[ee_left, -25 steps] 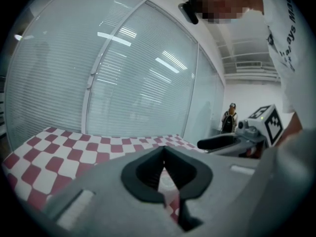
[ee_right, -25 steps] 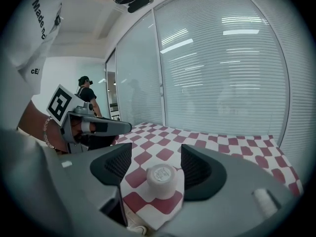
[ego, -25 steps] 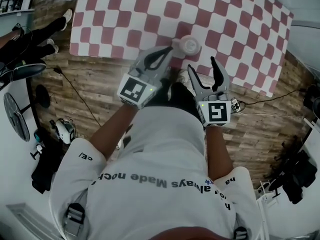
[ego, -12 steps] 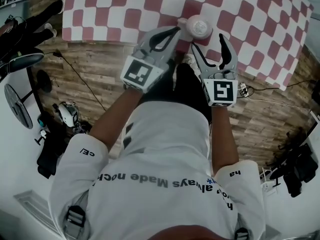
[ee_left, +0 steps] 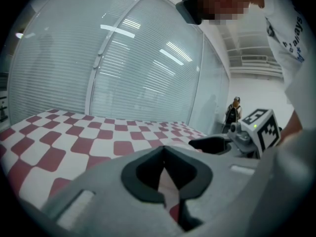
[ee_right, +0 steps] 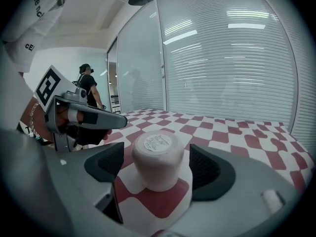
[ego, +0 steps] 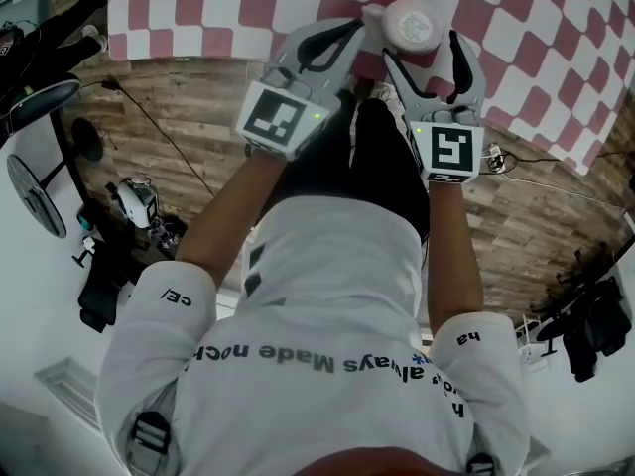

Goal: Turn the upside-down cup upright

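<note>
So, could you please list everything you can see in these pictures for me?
cup: one, pale pink, upside down on the cloth near the table's edge, between the right gripper's jaws, untouched.
tablecloth: one, red and white checks, over the table.
floor: wood planks, below the table's edge.
blinds: pale, behind glass beyond the table.
bystander: one, dark clothes, standing far off.
left gripper: grey, jaws shut, empty, left of the cup.
right gripper: grey, jaws apart and just been opening, either side of the cup.
</note>
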Motion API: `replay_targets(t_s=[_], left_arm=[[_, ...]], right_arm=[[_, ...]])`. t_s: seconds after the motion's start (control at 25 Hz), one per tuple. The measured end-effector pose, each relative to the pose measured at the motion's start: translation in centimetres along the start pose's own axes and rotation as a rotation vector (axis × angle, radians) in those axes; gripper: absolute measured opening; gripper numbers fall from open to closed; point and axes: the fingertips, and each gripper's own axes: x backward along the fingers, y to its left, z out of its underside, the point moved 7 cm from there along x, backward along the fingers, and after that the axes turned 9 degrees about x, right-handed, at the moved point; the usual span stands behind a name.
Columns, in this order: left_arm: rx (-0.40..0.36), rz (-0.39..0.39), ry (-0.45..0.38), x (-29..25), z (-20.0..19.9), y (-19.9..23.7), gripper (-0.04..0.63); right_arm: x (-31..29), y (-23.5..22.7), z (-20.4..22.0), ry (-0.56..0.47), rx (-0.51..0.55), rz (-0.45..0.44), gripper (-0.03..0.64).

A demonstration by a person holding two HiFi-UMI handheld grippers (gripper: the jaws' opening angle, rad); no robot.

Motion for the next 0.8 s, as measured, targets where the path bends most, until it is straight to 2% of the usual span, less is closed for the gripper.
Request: replay_targets(t_s=[0.32, 0.8], left_arm=[[0.000, -0.012, 0.009, -0.6, 1.5, 0.7, 0.005], [0.022, -0.036, 0.004, -0.9, 2.5, 1.7, 0.005]], right_arm=[[-1.3, -0.2, 1.3, -0.022, 0.012, -0.011, 0.420], [-3.5, -0.4, 1.3, -0.112, 0.062, -0.048, 0.428]])
